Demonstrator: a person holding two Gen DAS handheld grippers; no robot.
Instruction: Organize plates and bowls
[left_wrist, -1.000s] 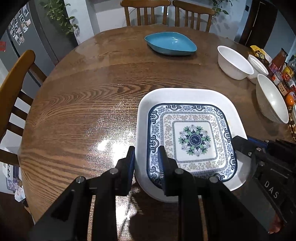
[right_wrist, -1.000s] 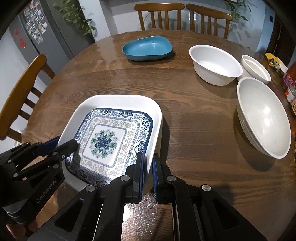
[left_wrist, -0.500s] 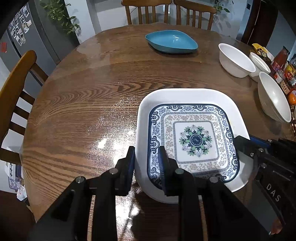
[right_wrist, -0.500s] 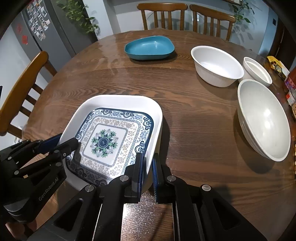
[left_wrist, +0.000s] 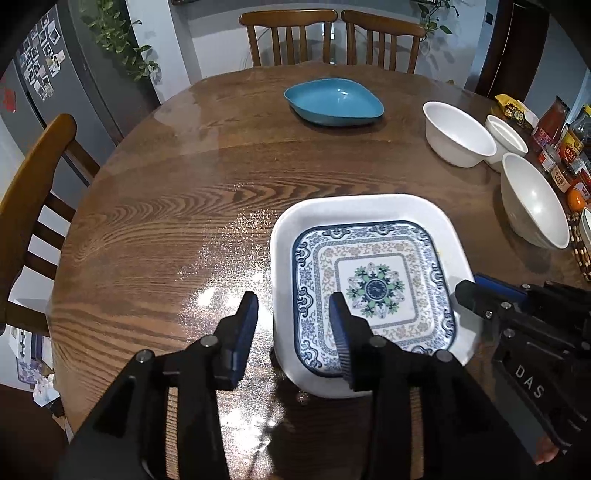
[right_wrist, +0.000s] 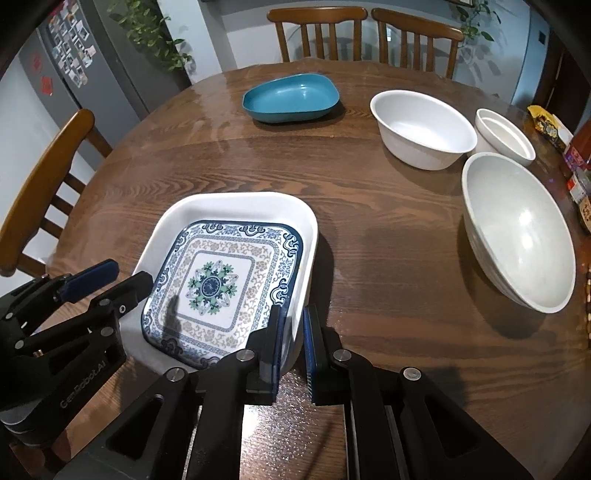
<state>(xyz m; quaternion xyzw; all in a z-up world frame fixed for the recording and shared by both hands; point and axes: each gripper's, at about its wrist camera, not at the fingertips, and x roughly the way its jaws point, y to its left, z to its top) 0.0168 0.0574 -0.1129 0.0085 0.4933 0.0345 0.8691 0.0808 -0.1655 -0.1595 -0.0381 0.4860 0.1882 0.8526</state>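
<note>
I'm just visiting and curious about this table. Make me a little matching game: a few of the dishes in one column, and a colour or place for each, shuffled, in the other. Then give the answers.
Things:
1. patterned square plate
2. teardrop-shaped dish
3. white square tray
4. largest white bowl

Descriptions:
A. plain teal, at the far side of the table by the two chairs
B. nearest the table's right edge
C. lies inside another dish
D. its near right rim sits between the right gripper's jaws

Pairs: 1-C, 2-A, 3-D, 4-B
</note>
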